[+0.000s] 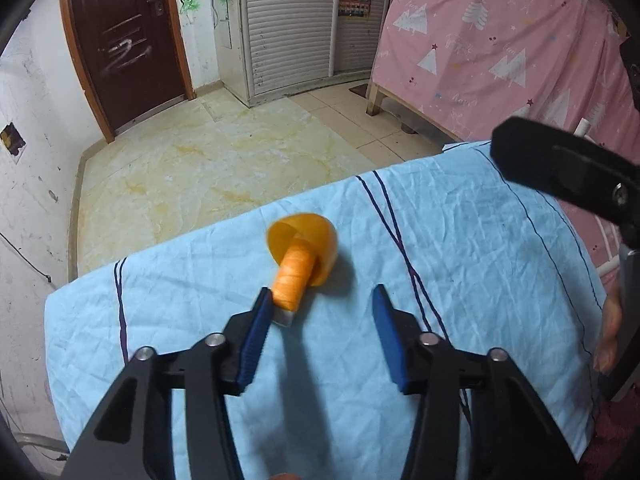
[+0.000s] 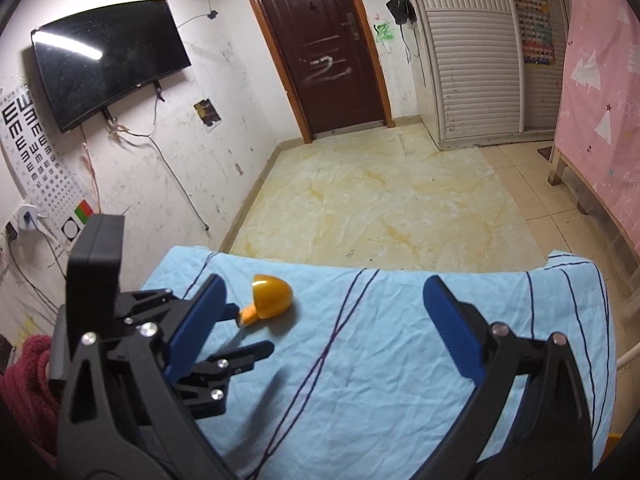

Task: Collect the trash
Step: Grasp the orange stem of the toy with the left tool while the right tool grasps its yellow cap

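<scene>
An orange toy mushroom (image 1: pixel 301 261) with a domed cap and a ribbed stem lies on its side on the light blue sheet (image 1: pixel 460 248). My left gripper (image 1: pixel 322 300) is open, its left finger (image 1: pixel 256 336) touching the stem's end, the right finger apart from it. The mushroom also shows in the right wrist view (image 2: pixel 269 298), left of centre. My right gripper (image 2: pixel 326 300) is open and empty, to the right of the mushroom. The left gripper's body (image 2: pixel 120 320) sits at the left there.
The sheet-covered table (image 2: pixel 400 380) ends at a front edge over a marbled tile floor (image 2: pixel 380 208). A pink-draped bed frame (image 1: pixel 500 48) stands at the right. A dark door (image 2: pixel 320 40), a white wardrobe (image 2: pixel 472 60) and a wall TV (image 2: pixel 108 60) lie beyond.
</scene>
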Demonstrator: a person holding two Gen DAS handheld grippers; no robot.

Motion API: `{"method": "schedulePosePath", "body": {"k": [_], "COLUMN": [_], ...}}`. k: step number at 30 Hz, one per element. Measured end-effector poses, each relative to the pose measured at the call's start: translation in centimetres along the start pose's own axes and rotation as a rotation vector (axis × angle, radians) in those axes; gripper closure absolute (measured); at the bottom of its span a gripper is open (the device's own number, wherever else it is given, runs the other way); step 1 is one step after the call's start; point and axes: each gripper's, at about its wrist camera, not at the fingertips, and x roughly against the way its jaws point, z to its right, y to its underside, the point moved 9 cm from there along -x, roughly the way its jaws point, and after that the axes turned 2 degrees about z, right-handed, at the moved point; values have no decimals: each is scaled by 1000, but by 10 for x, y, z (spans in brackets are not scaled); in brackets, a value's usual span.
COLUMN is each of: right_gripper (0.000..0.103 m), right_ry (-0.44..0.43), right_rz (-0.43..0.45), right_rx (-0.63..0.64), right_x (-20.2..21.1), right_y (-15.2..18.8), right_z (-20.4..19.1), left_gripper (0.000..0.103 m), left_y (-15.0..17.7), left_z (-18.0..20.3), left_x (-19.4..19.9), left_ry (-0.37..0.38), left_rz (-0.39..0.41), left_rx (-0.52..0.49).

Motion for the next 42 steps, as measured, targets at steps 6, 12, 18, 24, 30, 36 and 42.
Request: {"method": "schedulePosePath", "body": {"k": [6,12,18,24,30,36,42], "right_gripper": [8,8,8,8,8,8,8], "right_ry": [-16,-26,-27,-26,-23,-33,-62], "right_rz": [-32,-55,-59,-70,-80,-102,-128], "right_rx": [8,12,4,6,-10,-18,-6], "right_x": [-21,-33,-35,-40,-47,-56,-65], "right_y": [-1,4,4,7,9,13,17], "right_z": [-8,-12,-10,-9,-5,-5,-18], "left_gripper": [77,78,78,78,78,99,99], "left_y": [1,3,4,-3,-5,1,9], "left_z": [-1,1,0,-10,-13,-10,-3], "left_x": [2,2,1,-8,-17,-15,-6], "left_ry": [64,76,25,4,39,47,53], "left_rz": [10,18,20,10,6,28,27], "left_rx": [1,-38,-105,-113,-114,-146,-158]}}
